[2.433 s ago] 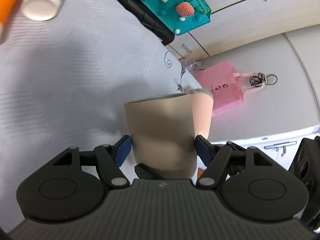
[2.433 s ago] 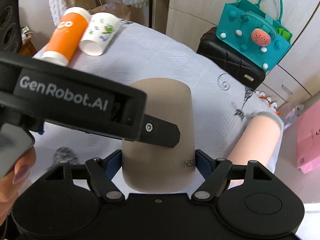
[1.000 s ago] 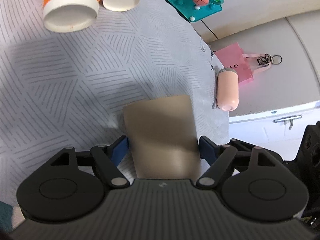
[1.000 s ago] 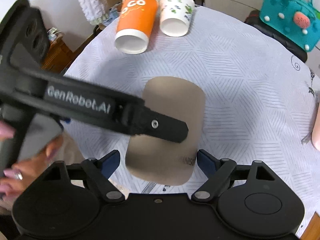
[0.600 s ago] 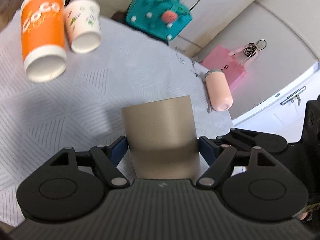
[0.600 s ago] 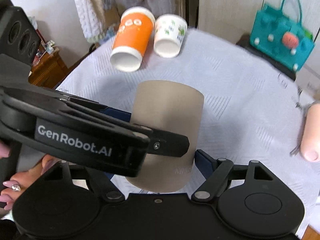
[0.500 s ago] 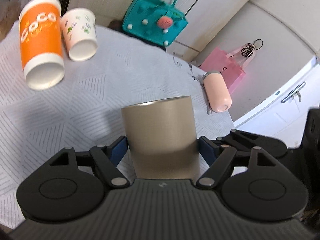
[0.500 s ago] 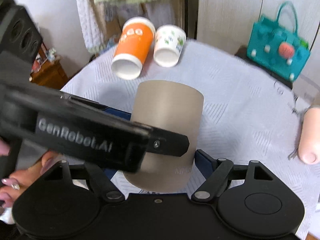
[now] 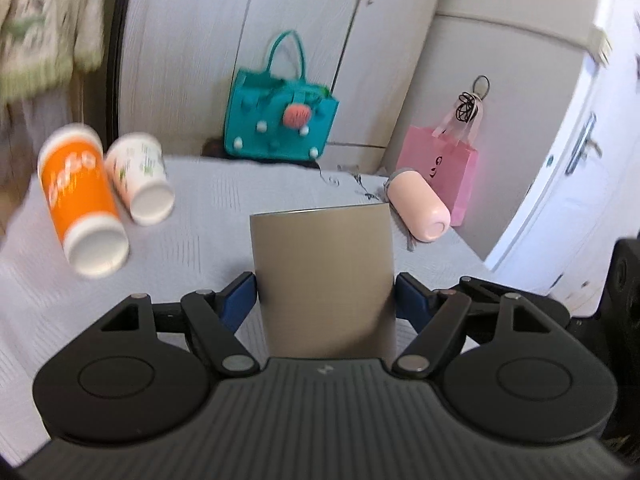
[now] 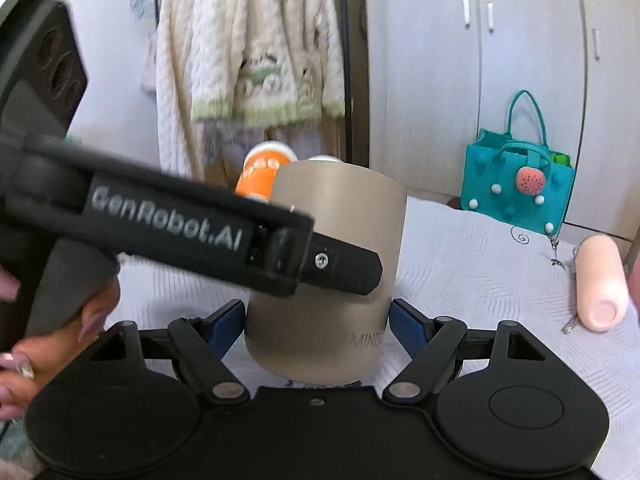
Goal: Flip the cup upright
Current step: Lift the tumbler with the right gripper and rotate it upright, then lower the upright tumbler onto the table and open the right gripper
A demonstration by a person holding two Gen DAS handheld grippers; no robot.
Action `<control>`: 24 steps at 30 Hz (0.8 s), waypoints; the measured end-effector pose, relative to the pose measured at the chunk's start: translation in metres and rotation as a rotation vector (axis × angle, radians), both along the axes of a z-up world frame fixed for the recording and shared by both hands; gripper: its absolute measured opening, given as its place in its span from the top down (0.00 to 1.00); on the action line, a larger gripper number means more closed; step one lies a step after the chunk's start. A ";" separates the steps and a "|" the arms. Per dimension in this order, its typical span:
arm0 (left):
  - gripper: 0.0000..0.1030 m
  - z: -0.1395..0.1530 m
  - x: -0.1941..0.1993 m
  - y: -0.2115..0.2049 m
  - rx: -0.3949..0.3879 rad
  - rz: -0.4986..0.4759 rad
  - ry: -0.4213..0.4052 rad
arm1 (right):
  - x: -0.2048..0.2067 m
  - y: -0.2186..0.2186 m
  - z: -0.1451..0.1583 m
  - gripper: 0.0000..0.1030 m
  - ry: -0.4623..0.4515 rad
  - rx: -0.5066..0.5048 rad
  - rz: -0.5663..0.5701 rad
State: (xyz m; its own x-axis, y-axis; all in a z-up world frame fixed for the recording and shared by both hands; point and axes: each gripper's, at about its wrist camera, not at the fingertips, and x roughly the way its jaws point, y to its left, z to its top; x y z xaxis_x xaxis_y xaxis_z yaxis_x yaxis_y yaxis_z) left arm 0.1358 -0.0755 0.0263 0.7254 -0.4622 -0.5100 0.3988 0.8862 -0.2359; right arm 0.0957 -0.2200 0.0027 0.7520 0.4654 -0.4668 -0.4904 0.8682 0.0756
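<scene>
Taupe metal cup (image 9: pixel 324 280) gripped between the blue pads of both tongs: left tongs (image 9: pixel 325 298) and right tongs (image 10: pixel 318 320) each clenched on its lower wall, above the white-clothed counter (image 9: pixel 224 208). Since half a second ago both views have tilted from looking down on the cloth to near level, and the rim now shows on top, so the cup reads as essentially upright; setting down likely remains. Whether its base touches the counter is hidden by the tongs' bodies. The left tongs' arm crosses the right view, masking the orange paper cup (image 9: pixel 82 200). The background is motion-blurred.
</scene>
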 end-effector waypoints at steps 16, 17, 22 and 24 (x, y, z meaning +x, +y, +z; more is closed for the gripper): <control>0.28 -0.022 -0.018 -0.017 0.070 -0.054 -0.197 | -0.022 0.002 -0.043 0.19 -0.250 -0.007 -0.088; 0.28 -0.024 -0.020 -0.017 0.075 -0.055 -0.203 | -0.023 0.004 -0.045 0.19 -0.256 -0.019 -0.092; 0.28 -0.037 -0.027 -0.013 0.042 -0.069 -0.225 | -0.027 0.008 -0.054 0.19 -0.264 -0.054 -0.118; 0.28 -0.040 -0.030 -0.012 0.033 -0.072 -0.226 | -0.029 0.009 -0.058 0.19 -0.272 -0.073 -0.121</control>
State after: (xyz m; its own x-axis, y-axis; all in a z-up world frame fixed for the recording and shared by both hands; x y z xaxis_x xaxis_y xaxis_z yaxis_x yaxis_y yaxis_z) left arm 0.1058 -0.0877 -0.0140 0.7890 -0.5022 -0.3538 0.5003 0.8595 -0.1045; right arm 0.0663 -0.2109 -0.0555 0.9021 0.3375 -0.2691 -0.3766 0.9199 -0.1089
